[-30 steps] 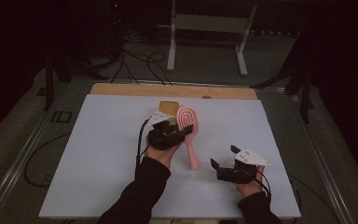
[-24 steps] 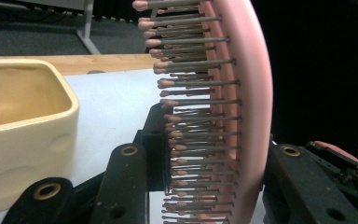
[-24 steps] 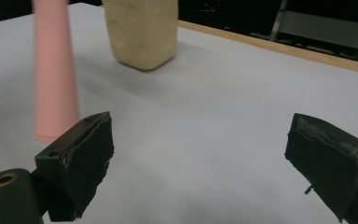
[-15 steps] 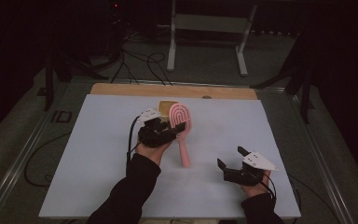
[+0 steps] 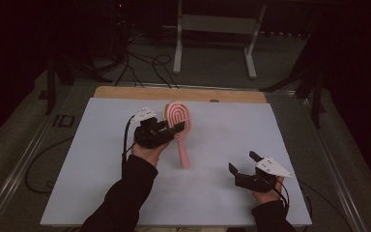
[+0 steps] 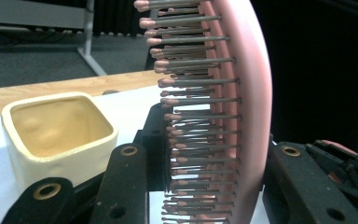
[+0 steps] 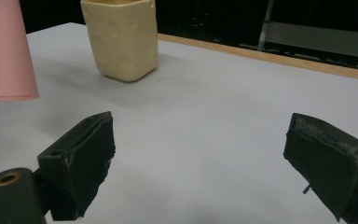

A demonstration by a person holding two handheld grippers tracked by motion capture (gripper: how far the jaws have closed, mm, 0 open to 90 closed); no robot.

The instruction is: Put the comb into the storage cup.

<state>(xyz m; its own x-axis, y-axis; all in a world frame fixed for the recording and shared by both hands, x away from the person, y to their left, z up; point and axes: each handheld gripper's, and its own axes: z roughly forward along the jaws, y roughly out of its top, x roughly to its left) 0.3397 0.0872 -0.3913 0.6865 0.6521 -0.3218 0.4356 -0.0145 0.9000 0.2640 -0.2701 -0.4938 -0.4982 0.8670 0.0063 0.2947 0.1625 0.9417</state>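
A pink hairbrush [image 5: 179, 117] hangs above the white table top, head up and handle down, and my left gripper [image 5: 173, 130] is shut on its head. In the left gripper view the bristles and pink back [image 6: 242, 116] sit pinched between the two black jaws. A cream square cup [image 6: 58, 135] stands just beyond the brush, and a sliver of it [image 5: 165, 109] shows behind the head. My right gripper [image 5: 243, 162] rests low near the front right, open and empty. From it I see the cup [image 7: 121, 37] and the tip of the brush handle [image 7: 9, 51] off the surface.
The white table top [image 5: 77, 183] ends in a wooden strip [image 5: 125, 93] at the far edge. Beyond that strip are a metal stand [image 5: 212, 29] and cables on the floor [image 5: 140, 63].
My left gripper has carried the brush to the left and slightly up, closer to the cup. The right gripper has barely shifted.
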